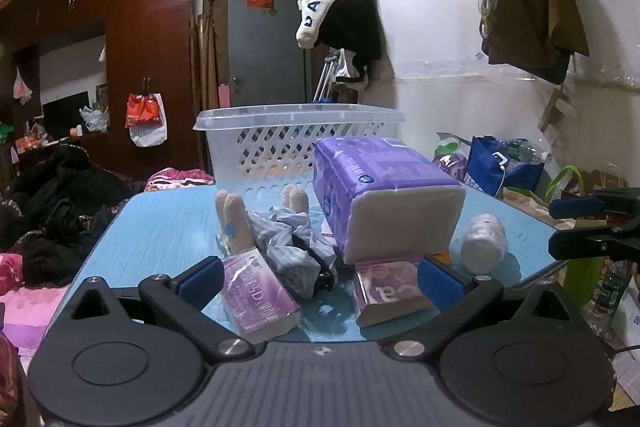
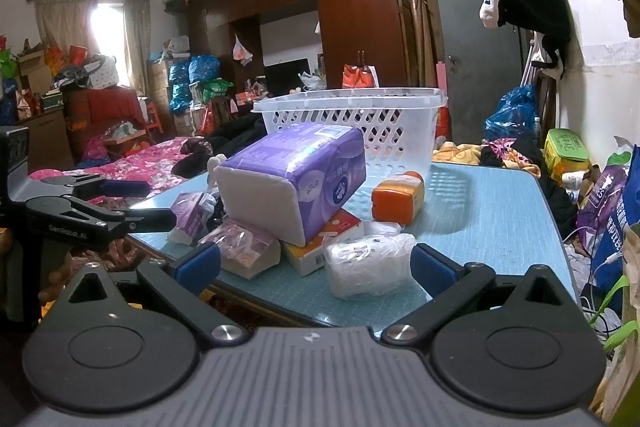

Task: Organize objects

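Left wrist view: the left claw (image 1: 320,281) stands wide, holding nothing, its blue pads flanking two small purple tissue packs (image 1: 260,297) on the glossy blue desk (image 1: 160,219). Beyond them a crumpled grey cloth doll (image 1: 280,247) lies beside a big soft purple tissue bundle (image 1: 384,195), propped aslant. A clear-wrapped roll (image 1: 482,245) lies near the desk's right edge. At the far edge sits a white perforated plastic basket (image 1: 296,143); its contents cannot be told. Right wrist view: the right claw (image 2: 316,263) also gapes wide around a crinkled clear bag (image 2: 368,259), near an orange bottle (image 2: 398,201) lying down; bare desk spreads rightward.
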`<state>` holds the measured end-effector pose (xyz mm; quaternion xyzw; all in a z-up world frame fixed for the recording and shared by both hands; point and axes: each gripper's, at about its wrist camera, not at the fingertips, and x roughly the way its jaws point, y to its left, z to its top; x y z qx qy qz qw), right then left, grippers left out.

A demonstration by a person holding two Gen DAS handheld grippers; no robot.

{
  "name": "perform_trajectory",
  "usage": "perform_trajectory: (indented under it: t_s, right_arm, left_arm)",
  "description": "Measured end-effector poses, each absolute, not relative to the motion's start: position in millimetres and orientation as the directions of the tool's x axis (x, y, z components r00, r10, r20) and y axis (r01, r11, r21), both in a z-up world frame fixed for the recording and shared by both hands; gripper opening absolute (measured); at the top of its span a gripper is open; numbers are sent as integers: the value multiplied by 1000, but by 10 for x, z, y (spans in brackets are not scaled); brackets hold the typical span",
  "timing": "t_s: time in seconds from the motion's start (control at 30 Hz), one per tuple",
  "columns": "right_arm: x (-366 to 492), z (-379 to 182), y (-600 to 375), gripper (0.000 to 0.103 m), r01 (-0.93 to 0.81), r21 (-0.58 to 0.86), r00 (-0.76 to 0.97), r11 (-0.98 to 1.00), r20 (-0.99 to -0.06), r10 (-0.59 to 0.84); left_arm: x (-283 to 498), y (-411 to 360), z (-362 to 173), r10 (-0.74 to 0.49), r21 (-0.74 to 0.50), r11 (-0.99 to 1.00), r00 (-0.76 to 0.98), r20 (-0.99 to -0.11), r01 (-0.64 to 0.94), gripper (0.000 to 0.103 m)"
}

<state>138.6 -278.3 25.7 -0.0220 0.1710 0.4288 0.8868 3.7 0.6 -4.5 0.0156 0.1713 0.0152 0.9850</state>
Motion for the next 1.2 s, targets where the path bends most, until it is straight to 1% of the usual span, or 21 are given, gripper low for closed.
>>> perform_trajectory:
  t_s: [1.2]
  right_arm:
    - [1394,236,-2780,103,-770,108,569,629,-331,753]
  left_arm:
    - [27,2,-31,42,47,998,945,-323,-29,103]
